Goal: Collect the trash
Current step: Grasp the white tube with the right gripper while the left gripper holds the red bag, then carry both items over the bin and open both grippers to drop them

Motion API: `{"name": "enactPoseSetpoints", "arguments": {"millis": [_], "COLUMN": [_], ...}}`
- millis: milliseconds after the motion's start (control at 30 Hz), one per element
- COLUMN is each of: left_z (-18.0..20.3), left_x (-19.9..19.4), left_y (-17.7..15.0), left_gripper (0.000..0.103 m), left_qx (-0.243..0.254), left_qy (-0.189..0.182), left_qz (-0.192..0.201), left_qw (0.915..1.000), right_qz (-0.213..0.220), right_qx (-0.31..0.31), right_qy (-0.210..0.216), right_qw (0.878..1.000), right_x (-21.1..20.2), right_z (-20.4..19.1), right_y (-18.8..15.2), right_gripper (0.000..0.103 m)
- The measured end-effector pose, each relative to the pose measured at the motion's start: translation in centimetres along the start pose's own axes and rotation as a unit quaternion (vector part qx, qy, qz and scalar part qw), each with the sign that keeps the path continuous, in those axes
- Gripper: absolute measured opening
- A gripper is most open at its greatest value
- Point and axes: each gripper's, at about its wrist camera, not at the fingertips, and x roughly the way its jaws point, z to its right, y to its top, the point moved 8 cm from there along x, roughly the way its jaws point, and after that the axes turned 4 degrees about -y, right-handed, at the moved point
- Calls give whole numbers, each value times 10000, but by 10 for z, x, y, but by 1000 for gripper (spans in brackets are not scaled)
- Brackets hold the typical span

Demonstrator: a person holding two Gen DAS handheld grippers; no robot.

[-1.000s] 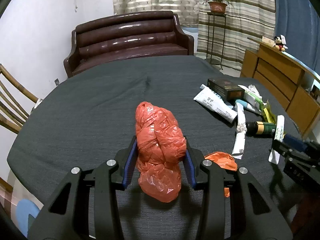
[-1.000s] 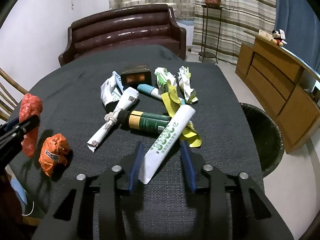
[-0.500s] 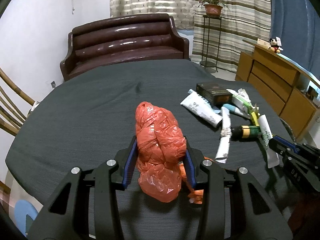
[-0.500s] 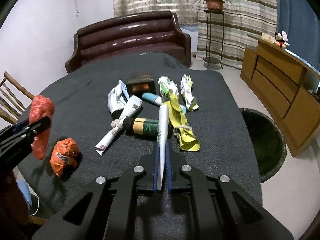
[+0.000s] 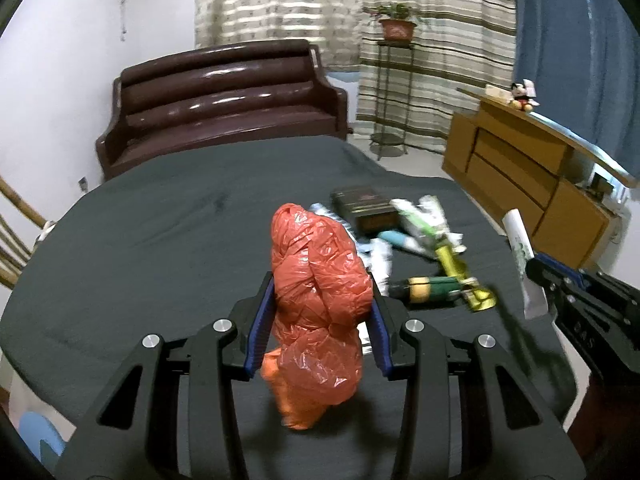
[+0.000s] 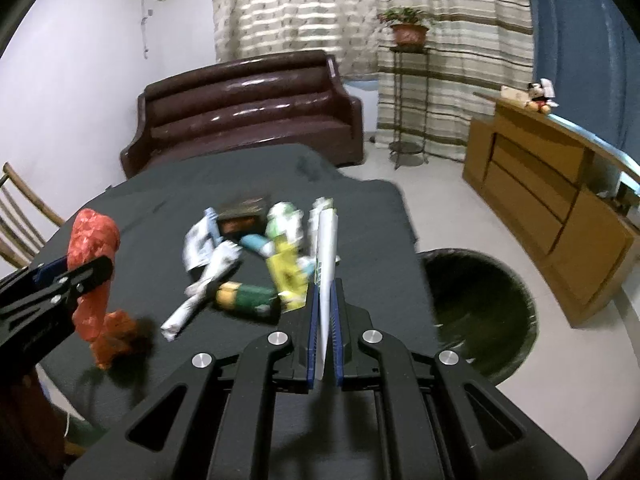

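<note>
The right gripper point(image 6: 323, 328) has its fingers squeezed tight on a flat white tube point(image 6: 326, 252). The tube sticks out long and straight ahead of the fingers, up off the tabletop point(image 6: 168, 200). The black trash bin point(image 6: 476, 312) stands on the floor just past the right edge of the tabletop, to the right of the tube and lower down. So the right hand is the nearer one to the bin. I think the next move is to swing the tube to the right, over the bin's open top, and then let go.

The left gripper point(image 5: 320, 320) has its fingers clamped on a crumpled orange plastic bag point(image 5: 320, 280). The bag stands tall between the fingers and hangs down below them. This hand is farther from the bin, on the other side of the tabletop.

More trash lies on the tabletop between the two hands: a green bottle point(image 6: 248, 298), a dark box point(image 6: 242, 216) and some wrappers. A small orange scrap point(image 6: 116, 336) lies below the bag.
</note>
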Motion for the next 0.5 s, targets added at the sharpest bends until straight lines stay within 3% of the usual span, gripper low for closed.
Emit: {"name": "enactPoseSetpoints", "arguments": {"millis": [500], "left_z": [120], "left_x": [43], "left_y": [23], "left_gripper": [41], "left_qx": [600], "left_qy": [-726], "left_qz": [71], "left_qw": [9955], "right_qz": [136], "right_qx": [441], "right_qy": [-640], "right_qw": [9969], "right_x": [18], "right_z": [110], "right_y": [12], "right_gripper": [7]}}
